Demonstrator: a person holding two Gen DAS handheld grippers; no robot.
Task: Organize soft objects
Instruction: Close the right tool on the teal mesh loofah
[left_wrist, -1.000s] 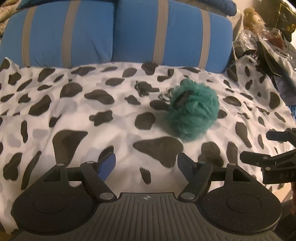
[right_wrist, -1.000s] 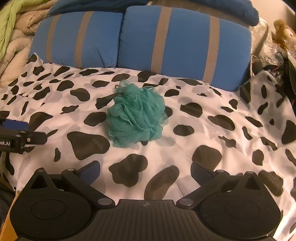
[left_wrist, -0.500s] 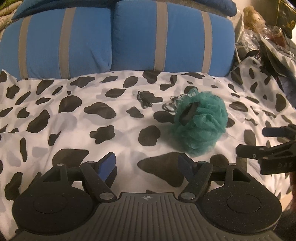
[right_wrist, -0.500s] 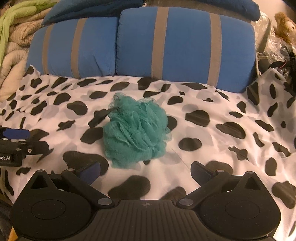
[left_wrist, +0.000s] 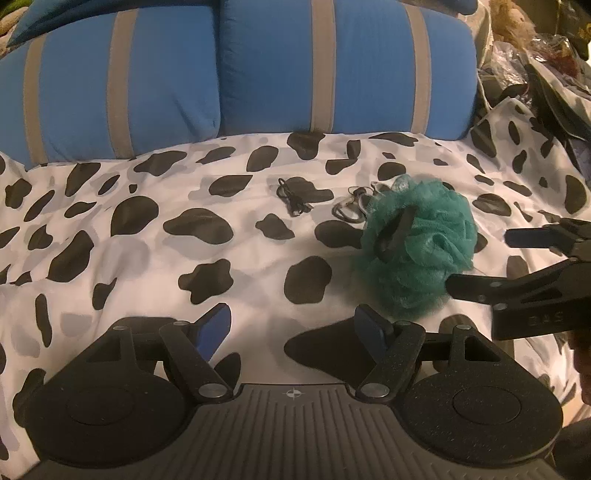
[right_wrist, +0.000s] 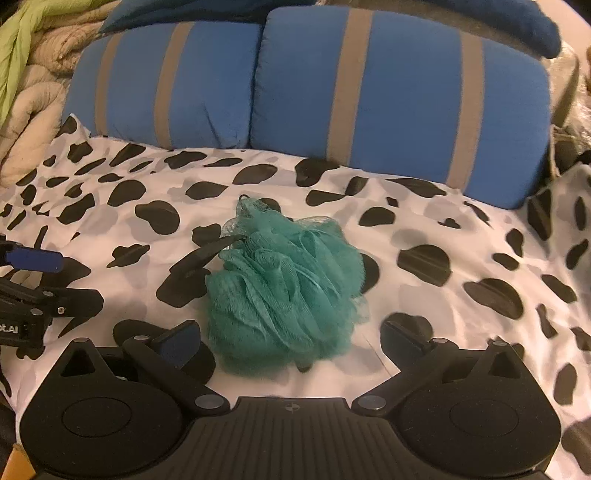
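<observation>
From my left wrist, my left gripper (left_wrist: 291, 328) hovers low over the cow-print sheet (left_wrist: 155, 266), a smooth white fabric with rounded black blotches and soft wrinkles. My two blue-padded fingers (left_wrist: 214, 325) stand wide apart with only sheet between them. The teal bath pouf (left_wrist: 421, 251) lies ahead and to the right: a ruffled ball of gathered netting, fluffy and uneven, with a flat black strap across its near-left face. A tangle of thin dark cord (left_wrist: 293, 201) and some grey loops (left_wrist: 351, 206) lie on the sheet just beyond it. Two plump blue pillows (left_wrist: 258, 70) with grey stripes lean along the back. My right gripper (left_wrist: 480, 262) reaches in from the right edge, its black lower finger touching or just beside the pouf's right flank

From my right wrist, my right gripper (right_wrist: 290, 336) has its fingers (right_wrist: 181, 338) spread wide, and the teal bath pouf (right_wrist: 284, 291) sits between them, its near edge level with the tips; nothing is clamped. The mesh folds show as looping ribbons, loosely bunched. The same striped blue pillows (right_wrist: 402, 92) back the cow-print sheet (right_wrist: 461, 266), and a beige quilted blanket (right_wrist: 29, 110) is piled at the far left. My left gripper (right_wrist: 44, 280) pokes in at the left edge, fingers parted
</observation>
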